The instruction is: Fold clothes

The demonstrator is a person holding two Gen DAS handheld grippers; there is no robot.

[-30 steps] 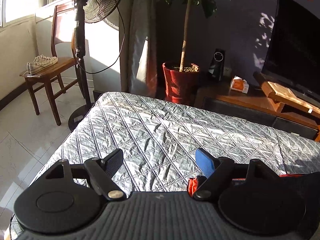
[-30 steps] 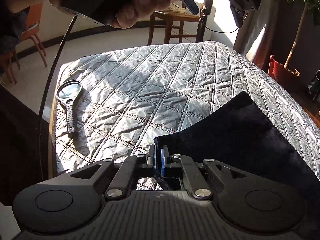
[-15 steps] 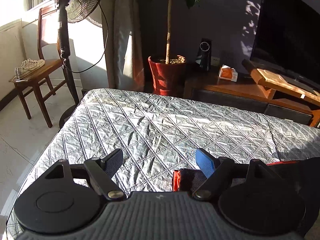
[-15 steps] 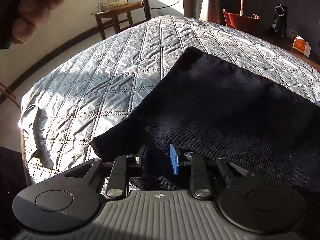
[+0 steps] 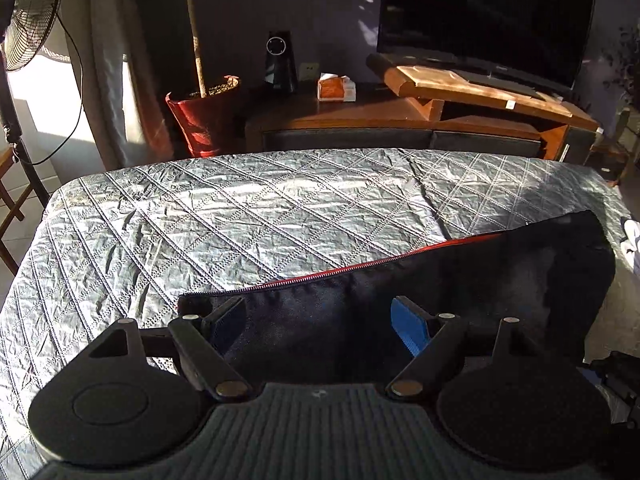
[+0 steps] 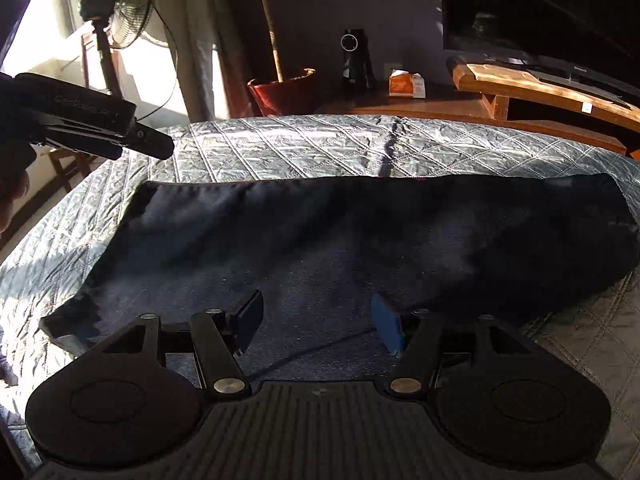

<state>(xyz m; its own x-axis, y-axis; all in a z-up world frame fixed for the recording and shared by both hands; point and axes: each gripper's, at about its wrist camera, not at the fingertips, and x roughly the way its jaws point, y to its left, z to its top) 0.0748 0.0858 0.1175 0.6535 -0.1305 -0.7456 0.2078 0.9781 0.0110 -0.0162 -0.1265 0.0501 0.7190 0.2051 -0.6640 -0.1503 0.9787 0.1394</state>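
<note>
- Left tongs [image 5: 320,326]: spread wide, nothing between the pads, hovering over the near left end of the garment [image 5: 460,280].
- Right tongs [image 6: 316,320]: also well open and holding nothing, parked over the near middle of the same garment. The left tongs show in this view too, up at the left, above the bed's corner.
- The garment is dark navy and lies as one long flat band across the near side of the bed [image 5: 240,216], with a zipper [image 5: 360,267] and a red edge running along its far side. Looks like a layer laid over itself lengthwise, but it's so dark I can't count layers.
- Progress, my guess: this fits a piece just laid out flat, or one with a lengthwise fold already down. It's still long, so if a compact bundle is the goal, crosswise folds are probably left.
- Rest of the quilted bed is bare where I can see it; red pot [image 5: 200,120] and TV [image 5: 484,16] are beyond it.
</note>
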